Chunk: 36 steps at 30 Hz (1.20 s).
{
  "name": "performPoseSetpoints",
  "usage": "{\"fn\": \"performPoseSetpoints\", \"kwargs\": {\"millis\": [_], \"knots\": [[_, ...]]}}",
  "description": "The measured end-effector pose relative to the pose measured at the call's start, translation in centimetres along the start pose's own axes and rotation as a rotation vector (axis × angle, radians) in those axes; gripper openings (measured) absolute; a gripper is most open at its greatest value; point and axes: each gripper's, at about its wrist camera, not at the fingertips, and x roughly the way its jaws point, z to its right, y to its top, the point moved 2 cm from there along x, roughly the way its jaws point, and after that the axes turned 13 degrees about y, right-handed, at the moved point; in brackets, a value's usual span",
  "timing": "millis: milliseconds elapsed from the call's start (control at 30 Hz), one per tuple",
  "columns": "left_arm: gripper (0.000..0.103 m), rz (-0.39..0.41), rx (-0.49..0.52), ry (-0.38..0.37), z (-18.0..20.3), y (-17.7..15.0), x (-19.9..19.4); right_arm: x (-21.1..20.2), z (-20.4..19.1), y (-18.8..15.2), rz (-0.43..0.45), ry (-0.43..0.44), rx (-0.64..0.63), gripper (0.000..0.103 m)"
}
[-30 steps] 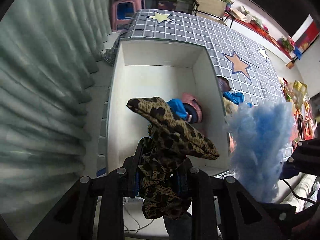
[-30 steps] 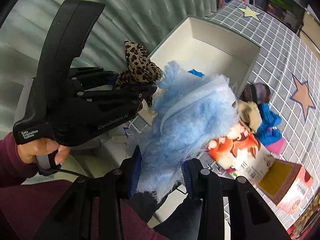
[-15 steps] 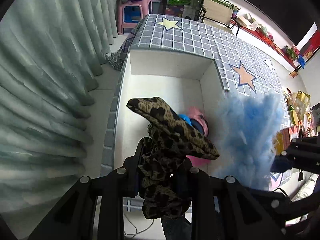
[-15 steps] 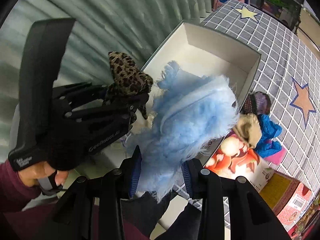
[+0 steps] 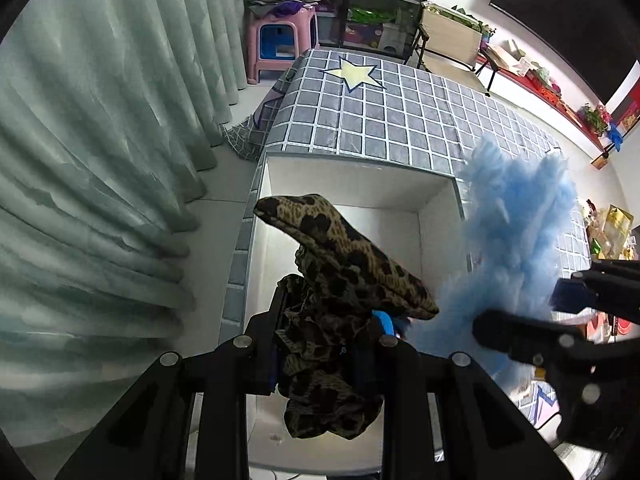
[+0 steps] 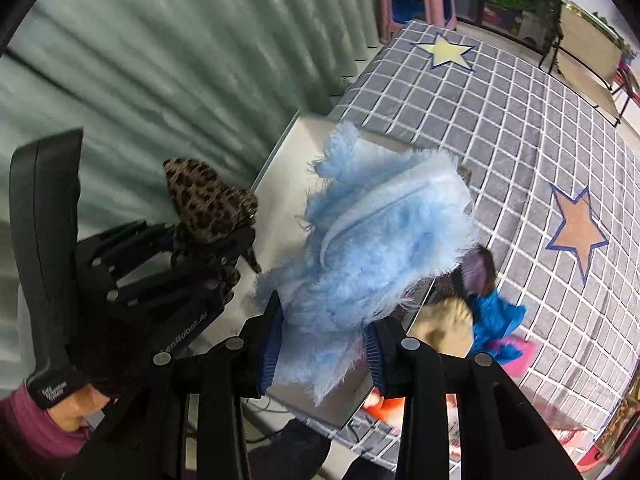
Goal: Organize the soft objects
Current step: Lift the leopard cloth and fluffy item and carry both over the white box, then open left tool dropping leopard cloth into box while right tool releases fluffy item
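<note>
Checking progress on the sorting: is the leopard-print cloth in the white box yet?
Not yet. The leopard-print cloth is clamped in the left gripper, above the white box.

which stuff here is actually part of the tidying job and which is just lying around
Part of the job:
- leopard-print cloth, clamped in the left gripper
- fluffy blue item, clamped in the right gripper
- white box
- blue cloth, beige item and pink item on the checked cover

Just lying about:
- pink stool
- curtain
- folding chair
</note>
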Motion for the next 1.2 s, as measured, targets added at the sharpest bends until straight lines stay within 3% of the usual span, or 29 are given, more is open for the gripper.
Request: {"fn": "performPoseSetpoints", "kwargs": {"millis": [467,1200], "knots": [[0.028,-0.072,-0.031,0.011,0.4,0.7,2.2,0.8,1.9,2.2,0.015,-0.011,0.081,0.039],[0.028,-0.099,-0.015,0.01,1.3,0.8,3.0,1.8,3.0,2.7,-0.013,0.002,0.091,0.039]]}}
